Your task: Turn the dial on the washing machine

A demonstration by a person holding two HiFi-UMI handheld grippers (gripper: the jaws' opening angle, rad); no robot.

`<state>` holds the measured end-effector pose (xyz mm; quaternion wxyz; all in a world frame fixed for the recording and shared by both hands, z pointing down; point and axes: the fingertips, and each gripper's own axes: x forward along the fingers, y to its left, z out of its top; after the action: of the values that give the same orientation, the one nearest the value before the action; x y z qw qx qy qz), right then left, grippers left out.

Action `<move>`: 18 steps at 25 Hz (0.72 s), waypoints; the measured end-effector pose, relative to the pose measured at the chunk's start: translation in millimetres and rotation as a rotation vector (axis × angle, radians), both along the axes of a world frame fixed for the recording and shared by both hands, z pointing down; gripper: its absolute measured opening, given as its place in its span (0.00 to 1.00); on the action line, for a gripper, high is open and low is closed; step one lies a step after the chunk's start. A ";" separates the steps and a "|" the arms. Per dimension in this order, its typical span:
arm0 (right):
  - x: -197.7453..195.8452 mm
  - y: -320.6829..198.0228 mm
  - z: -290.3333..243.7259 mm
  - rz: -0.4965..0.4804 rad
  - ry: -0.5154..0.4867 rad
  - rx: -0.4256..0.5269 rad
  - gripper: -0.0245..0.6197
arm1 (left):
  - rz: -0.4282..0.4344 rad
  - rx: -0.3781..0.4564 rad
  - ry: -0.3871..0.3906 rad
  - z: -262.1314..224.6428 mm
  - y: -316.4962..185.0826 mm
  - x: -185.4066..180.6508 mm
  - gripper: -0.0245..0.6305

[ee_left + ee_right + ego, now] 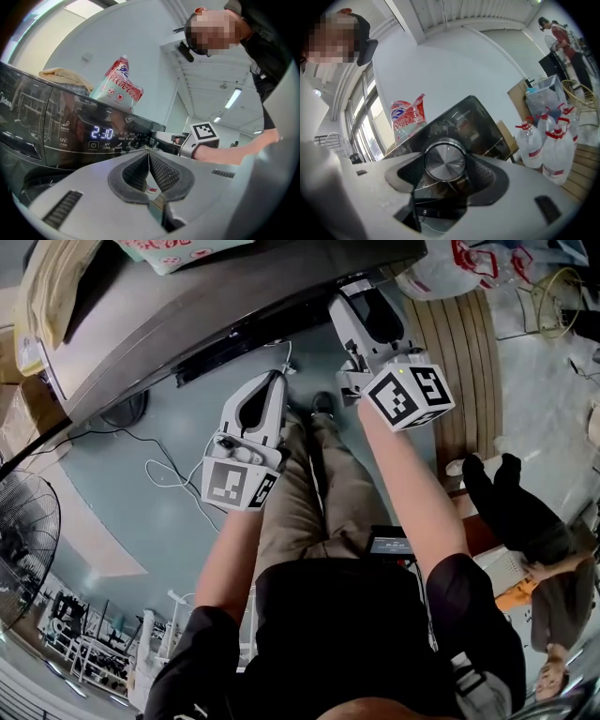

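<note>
Gripping the dial (445, 161): right gripper (364, 298) has its pads closed on both sides of the brushed-metal knob. Dial sits on the front control panel of the washing machine (169, 324), to the right of the lit display (101, 132) reading 2:30.

Head view doesn't show the dial. The machine's top edge overhangs it and hides the right jaw tips too.

Left gripper (149, 154): jaws shut tip to tip, nothing between them. It hangs off the machine, lower than and left of the right one, nose toward the panel.

On top of the machine:
- red-and-white detergent bag (119, 84)
- yellowish cloth (65, 77) beside it, further left

Around:
- clear water bottles (548, 140) with red caps, right of the machine
- slatted wooden platform (464, 343) on the floor, same side
- white cable (164, 470) looping on the floor, below the machine's front
- floor fan (23, 540) at far left
- second person (525, 521) in dark trousers, standing to the operator's right, well apart from both grippers
</note>
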<state>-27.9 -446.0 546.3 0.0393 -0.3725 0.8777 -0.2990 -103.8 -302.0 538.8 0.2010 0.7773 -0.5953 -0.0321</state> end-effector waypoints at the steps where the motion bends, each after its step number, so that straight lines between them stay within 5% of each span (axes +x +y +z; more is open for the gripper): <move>1: 0.2 0.4 0.4 0.001 0.006 0.005 0.48 | 0.000 0.002 -0.001 -0.5 -0.4 0.1 0.03; 11: 6.2 12.2 -3.6 -0.026 0.163 0.118 0.48 | 0.003 0.000 0.010 -5.0 -1.2 -0.8 0.03; 18: 2.0 35.8 -39.4 -0.114 0.365 0.346 0.48 | 0.005 0.030 0.002 -30.5 -6.5 -1.9 0.03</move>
<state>-25.9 -410.1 506.9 -0.0736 -0.3579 0.9279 -0.0739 -105.7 -308.5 508.4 0.1901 0.7816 -0.5926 -0.0412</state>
